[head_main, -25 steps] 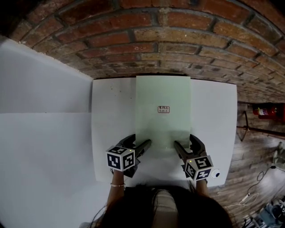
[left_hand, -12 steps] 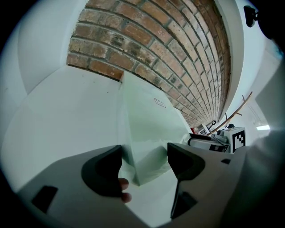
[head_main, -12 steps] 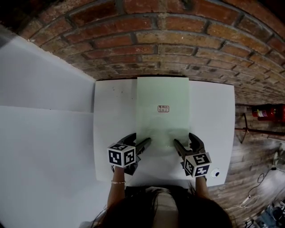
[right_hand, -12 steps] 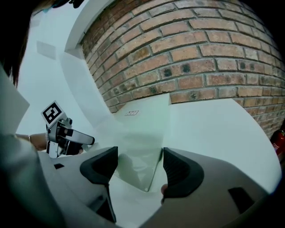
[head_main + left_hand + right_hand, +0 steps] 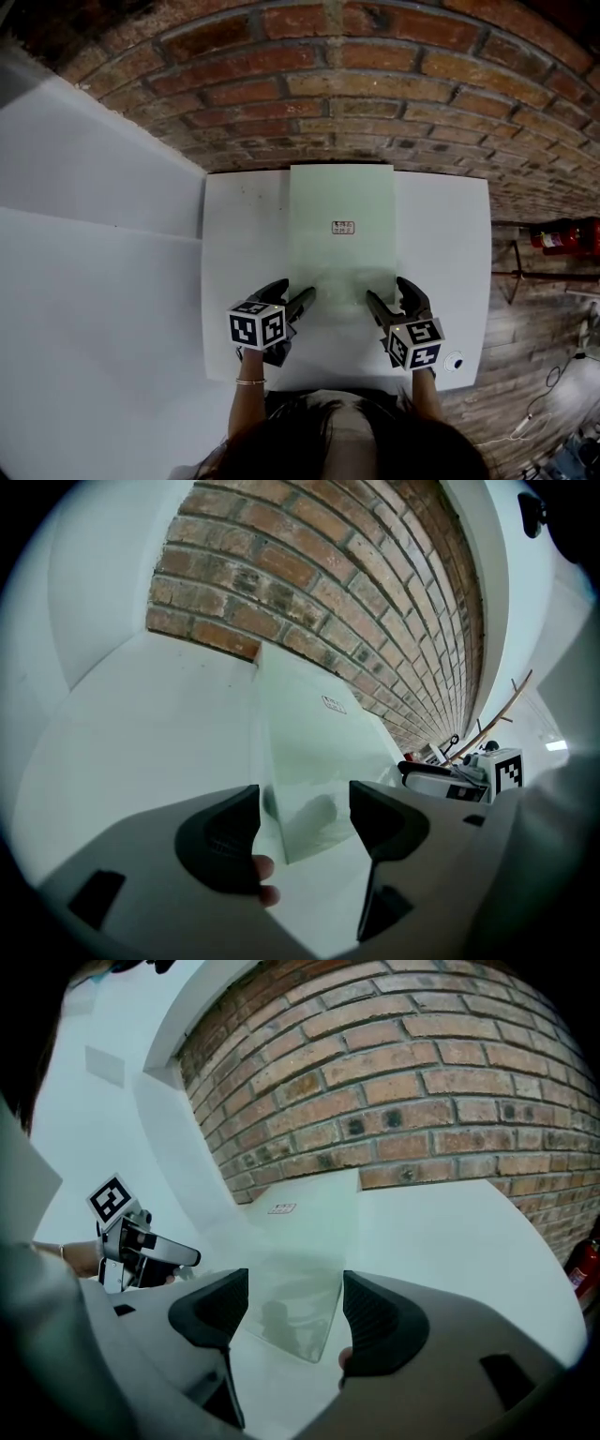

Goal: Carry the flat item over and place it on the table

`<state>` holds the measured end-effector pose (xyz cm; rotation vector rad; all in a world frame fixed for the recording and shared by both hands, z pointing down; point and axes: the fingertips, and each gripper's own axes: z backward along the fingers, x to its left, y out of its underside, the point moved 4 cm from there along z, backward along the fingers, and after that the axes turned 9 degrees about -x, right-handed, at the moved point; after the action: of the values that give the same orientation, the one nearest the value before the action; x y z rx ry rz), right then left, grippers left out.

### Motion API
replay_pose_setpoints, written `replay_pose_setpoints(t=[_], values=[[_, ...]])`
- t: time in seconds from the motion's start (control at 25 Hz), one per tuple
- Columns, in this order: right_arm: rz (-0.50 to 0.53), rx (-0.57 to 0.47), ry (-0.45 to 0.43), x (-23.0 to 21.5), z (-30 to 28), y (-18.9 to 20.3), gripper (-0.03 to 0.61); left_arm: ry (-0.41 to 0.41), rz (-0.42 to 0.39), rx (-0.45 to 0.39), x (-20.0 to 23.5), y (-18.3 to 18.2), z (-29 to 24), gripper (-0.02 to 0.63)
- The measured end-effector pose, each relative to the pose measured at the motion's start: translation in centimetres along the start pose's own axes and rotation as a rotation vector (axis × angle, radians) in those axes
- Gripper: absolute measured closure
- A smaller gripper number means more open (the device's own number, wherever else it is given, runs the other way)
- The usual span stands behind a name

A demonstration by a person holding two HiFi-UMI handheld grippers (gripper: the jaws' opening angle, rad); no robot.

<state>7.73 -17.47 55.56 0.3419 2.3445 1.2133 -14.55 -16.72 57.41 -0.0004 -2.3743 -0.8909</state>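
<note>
A pale green, see-through flat sheet (image 5: 342,234) with a small label (image 5: 343,228) lies on the white table (image 5: 244,244), its far edge at the brick wall. My left gripper (image 5: 295,291) stands open at the sheet's near left corner. Its jaws have just been closing a little, and that corner (image 5: 305,799) lies between them without being pressed. My right gripper (image 5: 386,291) is open at the near right corner (image 5: 300,1316), which also shows between its jaws, apart from the pads. In each gripper view I see the other gripper off to the side, right gripper (image 5: 450,775) and left gripper (image 5: 141,1241).
The brick wall (image 5: 375,94) closes off the table's far side. White panels (image 5: 94,281) stand to the left. A small white round object (image 5: 454,364) sits at the table's near right corner. Beyond the right edge are a wooden floor and a red fire extinguisher (image 5: 562,234).
Both grippers stay at the sheet's near corners and the sheet has not moved. Only the head view has shifted slightly.
</note>
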Motion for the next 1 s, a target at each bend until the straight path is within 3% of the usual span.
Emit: replay_pose_setpoints(t=[1.0], values=[[0.095,-0.076,-0.018,2.5,3.6,-1.3,0.245,-0.041,-0.102,-0.086,-3.0,-0.8,4.1,0.36]])
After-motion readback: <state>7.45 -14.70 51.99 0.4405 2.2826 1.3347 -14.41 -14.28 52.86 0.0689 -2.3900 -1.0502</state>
